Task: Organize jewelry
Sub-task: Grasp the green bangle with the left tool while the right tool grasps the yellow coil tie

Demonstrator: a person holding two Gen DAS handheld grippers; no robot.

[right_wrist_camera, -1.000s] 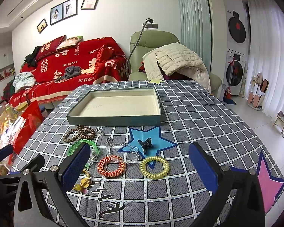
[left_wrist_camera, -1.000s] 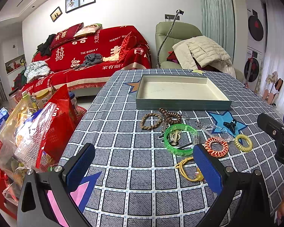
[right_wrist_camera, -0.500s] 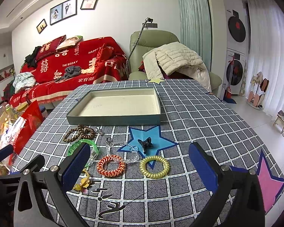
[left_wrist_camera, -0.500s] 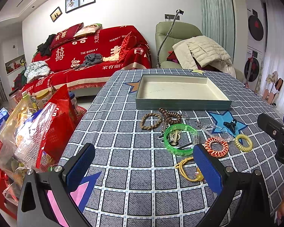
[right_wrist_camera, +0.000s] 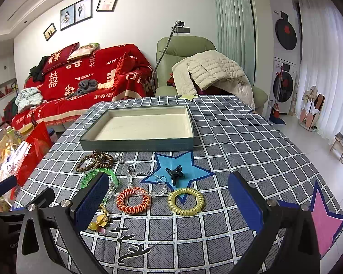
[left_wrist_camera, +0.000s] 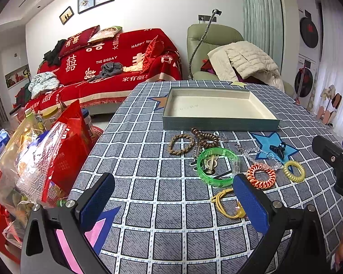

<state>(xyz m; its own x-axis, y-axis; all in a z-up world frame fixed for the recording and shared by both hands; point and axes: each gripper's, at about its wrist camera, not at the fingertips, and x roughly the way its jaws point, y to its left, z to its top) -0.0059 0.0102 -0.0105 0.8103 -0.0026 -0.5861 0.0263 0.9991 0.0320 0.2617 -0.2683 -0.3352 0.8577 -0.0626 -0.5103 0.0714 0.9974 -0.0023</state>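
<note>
- Table (left_wrist_camera: 148, 205), under a grey checked cloth with star patches, carries every item below.
- Tray (right_wrist_camera: 137, 145), a shallow box with a cream floor holding nothing, lies at 12 o'clock of the jewelry cluster.
- Left gripper (left_wrist_camera: 175, 196) hovers above the near edge of the table, its blue pads spread wide and gripping nothing.
- Right gripper (right_wrist_camera: 169, 203) hovers likewise at the near edge, fingers wide apart and clear of all items.
- Green bangle (left_wrist_camera: 217, 167) lies at the cluster's centre, ringing a small clip.
- Orange coil tie (right_wrist_camera: 133, 199) lies at 3 o'clock of the bangle, just beside it.
- Yellow coil tie (right_wrist_camera: 185, 201) lies at 3 o'clock of the orange one.
- Braided brown bracelet (left_wrist_camera: 181, 144) and dark bead bracelet (left_wrist_camera: 205, 135) lie near the tray's front wall.
- Yellow elastic tie (left_wrist_camera: 226, 203) lies at 6 o'clock of the bangle.
- Clear bead chain (right_wrist_camera: 146, 178) runs between the bangle and the black claw clip (right_wrist_camera: 175, 174), which sits on a blue star.
</note>
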